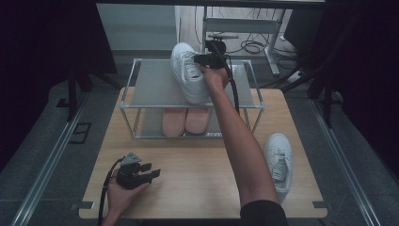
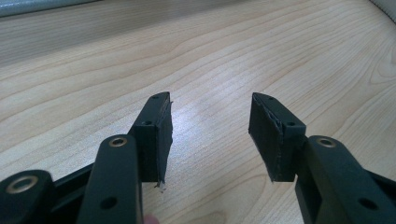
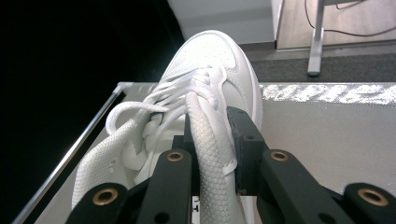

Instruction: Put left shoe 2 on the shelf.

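High view: right hand-held gripper clamped on a white sneaker, held over the top shelf of a metal shoe rack at the far end of the surface. Whether the sole rests on the shelf, hard to tell. Pair of pink slippers on the lower shelf. Second white sneaker lying on the surface near its right edge, well apart from the rack. Left hand-held gripper resting low at the near left, empty.

Left gripper view: left hand-held gripper with jaws wide apart, nothing but bare wood between them.

Right gripper view: right hand-held gripper pinching the mesh collar of the white sneaker, toe pointing away over the grey shelf.

Judged progress: about halfway. First sneaker at the shelf, not yet released; second sneaker left to fetch and set beside it.
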`<state>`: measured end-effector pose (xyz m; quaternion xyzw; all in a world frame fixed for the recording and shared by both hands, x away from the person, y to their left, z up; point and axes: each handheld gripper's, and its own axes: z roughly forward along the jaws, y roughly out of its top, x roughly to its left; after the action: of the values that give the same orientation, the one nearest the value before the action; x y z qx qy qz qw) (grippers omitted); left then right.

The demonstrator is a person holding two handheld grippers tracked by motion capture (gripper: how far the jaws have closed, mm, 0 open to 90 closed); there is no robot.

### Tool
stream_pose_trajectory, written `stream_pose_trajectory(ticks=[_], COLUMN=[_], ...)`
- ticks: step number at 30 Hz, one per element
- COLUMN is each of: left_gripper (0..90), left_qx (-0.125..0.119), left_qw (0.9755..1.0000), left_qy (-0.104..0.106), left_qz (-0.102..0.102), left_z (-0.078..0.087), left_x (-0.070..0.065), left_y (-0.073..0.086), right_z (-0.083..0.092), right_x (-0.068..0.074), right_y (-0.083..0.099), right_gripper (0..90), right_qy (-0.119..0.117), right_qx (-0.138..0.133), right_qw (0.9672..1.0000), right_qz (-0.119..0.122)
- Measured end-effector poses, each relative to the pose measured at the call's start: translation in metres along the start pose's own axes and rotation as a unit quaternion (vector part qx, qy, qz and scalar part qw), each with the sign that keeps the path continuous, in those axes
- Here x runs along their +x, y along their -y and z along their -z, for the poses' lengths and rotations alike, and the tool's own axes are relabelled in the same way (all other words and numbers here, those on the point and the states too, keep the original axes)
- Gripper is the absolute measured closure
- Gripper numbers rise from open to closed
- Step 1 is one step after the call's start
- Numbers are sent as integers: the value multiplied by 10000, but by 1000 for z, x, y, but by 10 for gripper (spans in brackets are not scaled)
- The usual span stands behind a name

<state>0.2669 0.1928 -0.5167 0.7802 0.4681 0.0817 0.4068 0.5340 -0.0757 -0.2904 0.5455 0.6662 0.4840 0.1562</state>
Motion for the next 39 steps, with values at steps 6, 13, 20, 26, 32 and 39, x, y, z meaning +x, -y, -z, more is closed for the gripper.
stream_pose_trajectory(ticks=[6, 13, 20, 26, 32, 39], left_gripper=[500, 500, 500, 500, 498, 496], left_qx=[8, 19, 64, 56, 72, 74], left_qw=[10000, 10000, 10000, 10000, 9999, 9999], left_qy=[-8, -4, -13, -15, -12, -25], left_qz=[39, 2, -31, -74, -115, -110], left_z=[1, -1, -2, -3, -4, -5], left_x=[2, 2, -1, -2, -5, -6], left_y=[1, 1, 1, 1, 0, 0], right_z=[-14, -23, 3, 34, 54, 66], right_x=[1, -9, -9, -16, -29, -45], right_y=[5, 14, 8, 16, 33, 55], right_gripper=[796, 628, 534, 610, 686, 815], right_qy=[217, 8, -169, -379, -470, -499], right_qx=[-123, -25, -201, -310, -152, -52], right_qw=[9994, 9998, 9993, 9972, 9953, 9944], right_qz=[-228, -205, 273, 574, 837, 936])
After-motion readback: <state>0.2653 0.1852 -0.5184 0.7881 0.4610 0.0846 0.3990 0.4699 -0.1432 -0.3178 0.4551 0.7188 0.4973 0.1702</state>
